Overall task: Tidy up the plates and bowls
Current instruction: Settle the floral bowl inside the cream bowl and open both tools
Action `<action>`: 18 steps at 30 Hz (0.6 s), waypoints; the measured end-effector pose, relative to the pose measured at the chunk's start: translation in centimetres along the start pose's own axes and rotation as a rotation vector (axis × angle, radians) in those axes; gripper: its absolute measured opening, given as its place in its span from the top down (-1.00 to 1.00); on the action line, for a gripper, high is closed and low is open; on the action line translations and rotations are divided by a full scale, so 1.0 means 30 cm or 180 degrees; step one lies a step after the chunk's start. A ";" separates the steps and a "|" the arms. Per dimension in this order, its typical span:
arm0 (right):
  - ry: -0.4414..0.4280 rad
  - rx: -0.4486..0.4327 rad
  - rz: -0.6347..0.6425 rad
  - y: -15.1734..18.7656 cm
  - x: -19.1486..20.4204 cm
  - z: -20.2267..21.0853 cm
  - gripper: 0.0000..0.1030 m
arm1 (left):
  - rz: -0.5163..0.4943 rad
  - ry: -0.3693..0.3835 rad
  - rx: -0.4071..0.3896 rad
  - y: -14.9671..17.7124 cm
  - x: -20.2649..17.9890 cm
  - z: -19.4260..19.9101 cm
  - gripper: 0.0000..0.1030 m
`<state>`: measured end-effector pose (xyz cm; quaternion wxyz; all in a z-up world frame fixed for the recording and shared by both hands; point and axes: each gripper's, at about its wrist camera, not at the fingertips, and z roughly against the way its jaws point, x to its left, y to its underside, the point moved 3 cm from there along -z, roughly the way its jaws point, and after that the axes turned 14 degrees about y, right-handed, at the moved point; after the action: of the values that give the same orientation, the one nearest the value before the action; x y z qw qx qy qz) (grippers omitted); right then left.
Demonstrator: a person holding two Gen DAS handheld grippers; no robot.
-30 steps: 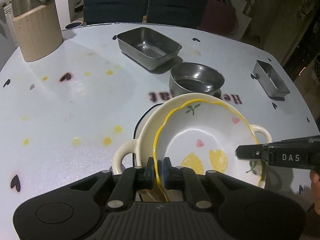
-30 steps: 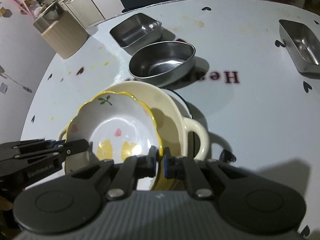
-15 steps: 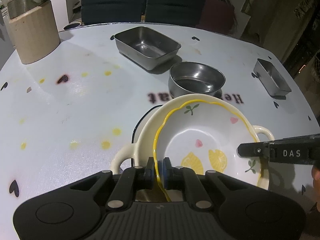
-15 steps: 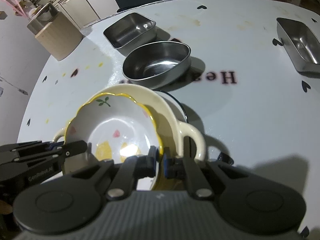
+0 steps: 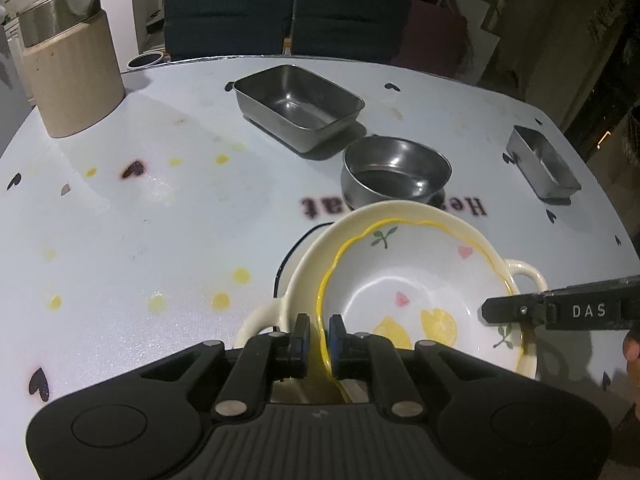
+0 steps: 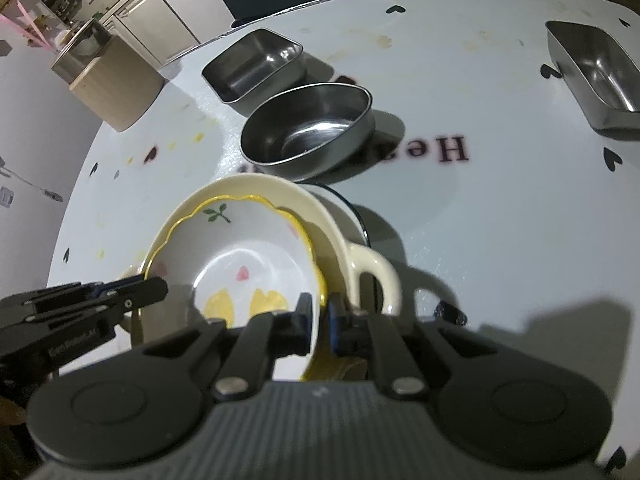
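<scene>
A white lemon-print bowl (image 5: 420, 288) with a wavy yellow rim sits nested in a cream two-handled bowl (image 5: 524, 272), which rests on a dark-rimmed plate (image 5: 292, 256). My left gripper (image 5: 319, 334) straddles the lemon bowl's near-left rim. Its jaws are opening, and a thin gap shows beside the rim. My right gripper (image 6: 319, 316) straddles the opposite rim of the lemon bowl (image 6: 248, 252) the same way, jaws opening, beside the cream bowl's handle (image 6: 376, 276). Each gripper's tip shows in the other's view.
Behind the stack stand a steel oval bowl (image 5: 394, 176) and a rectangular steel tray (image 5: 298, 106). A smaller steel tray (image 5: 542, 160) lies far right and a beige canister (image 5: 72, 80) far left. Dark chairs line the table's far edge.
Both pairs of jaws have parted slightly around the lemon bowl's rim. The bowl and both hands have kept their places.
</scene>
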<state>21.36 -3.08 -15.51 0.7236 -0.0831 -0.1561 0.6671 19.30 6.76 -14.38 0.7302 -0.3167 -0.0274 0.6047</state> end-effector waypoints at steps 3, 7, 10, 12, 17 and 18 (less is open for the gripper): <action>-0.0004 0.0013 0.0017 0.000 0.001 -0.001 0.76 | -0.0013 0.0016 0.0016 0.006 0.001 0.000 0.76; -0.0014 0.0000 0.0040 -0.001 0.002 0.000 0.75 | -0.0055 -0.0007 0.0006 0.009 -0.004 0.002 0.76; -0.0032 -0.0022 0.0110 0.000 0.009 0.004 0.61 | -0.0073 0.0000 -0.0009 0.010 -0.011 0.011 0.62; -0.0050 -0.0062 0.0170 0.003 0.015 0.014 0.50 | -0.0084 0.0004 -0.0035 0.007 -0.016 0.022 0.52; -0.0125 -0.0164 0.0298 0.014 0.016 0.048 0.24 | -0.0139 0.0002 -0.0106 0.005 -0.040 0.041 0.12; -0.0140 -0.0176 0.0311 0.017 0.013 0.055 0.23 | -0.0157 -0.0022 -0.0111 0.005 -0.045 0.043 0.02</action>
<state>20.36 -2.78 -14.07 0.6840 -0.0959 -0.1861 0.6988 18.27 6.10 -12.96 0.7392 -0.3266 -0.0483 0.5870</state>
